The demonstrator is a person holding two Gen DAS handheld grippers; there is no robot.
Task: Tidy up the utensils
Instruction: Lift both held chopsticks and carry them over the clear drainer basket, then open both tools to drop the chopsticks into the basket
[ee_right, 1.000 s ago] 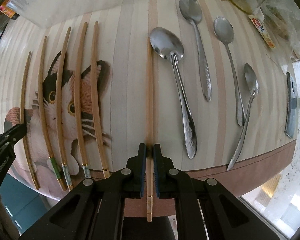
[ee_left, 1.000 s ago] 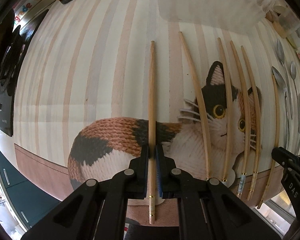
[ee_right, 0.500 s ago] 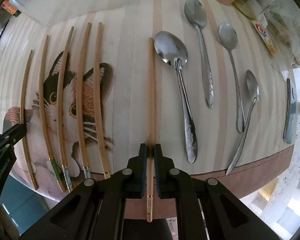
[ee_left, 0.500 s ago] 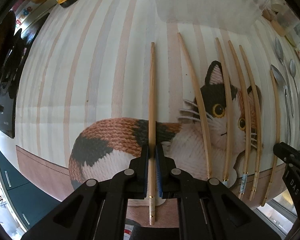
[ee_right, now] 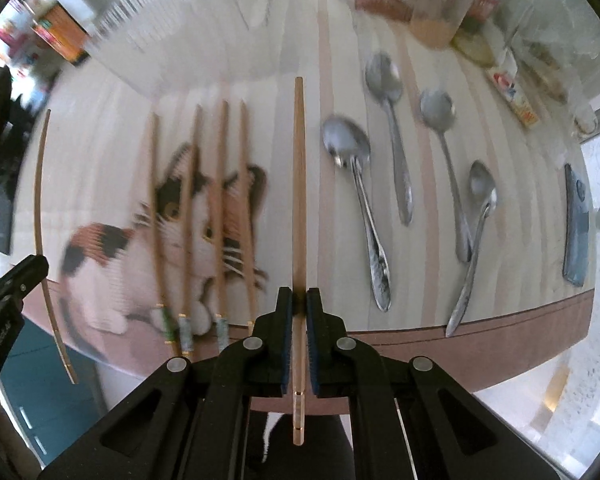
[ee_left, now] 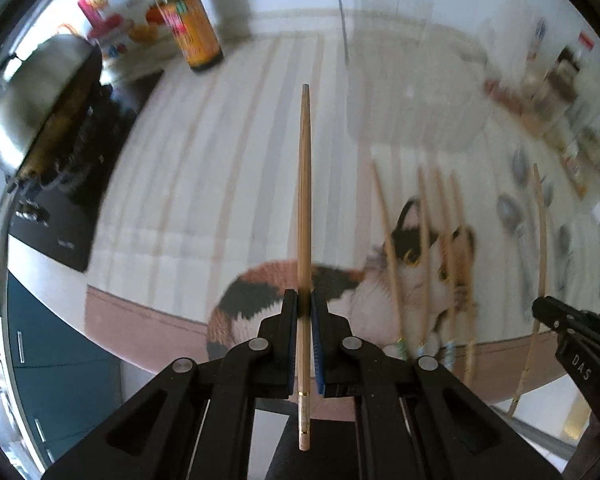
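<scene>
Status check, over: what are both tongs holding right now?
Left tongs shut on a chopstick. Right tongs shut on another chopstick. Four chopsticks and four spoons on the mat. Nothing in the way.

Your striped cat-print mat carries four chopsticks, four spoons and a sauce bottle.

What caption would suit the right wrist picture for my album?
Right gripper clamps one chopstick above a cat-print mat; four chopsticks and four spoons lie below.
</scene>
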